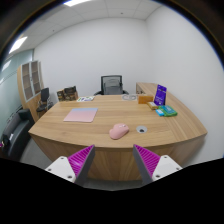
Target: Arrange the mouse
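Observation:
A pink mouse (119,131) lies on the wooden desk (70,135), near its front edge. A pink mouse mat (81,115) lies flat to the left of the mouse and a little farther back, apart from it. My gripper (113,160) is open and empty. Its two fingers with purple pads (79,158) hang in front of the desk's front edge, well short of the mouse. The mouse sits beyond the fingers, roughly in line with the gap between them.
A small round object (142,129) lies right of the mouse. A purple box (160,95) and a teal book (165,111) sit at the desk's right end. A black office chair (112,86) stands behind the desk. Shelves (31,85) stand at the left wall.

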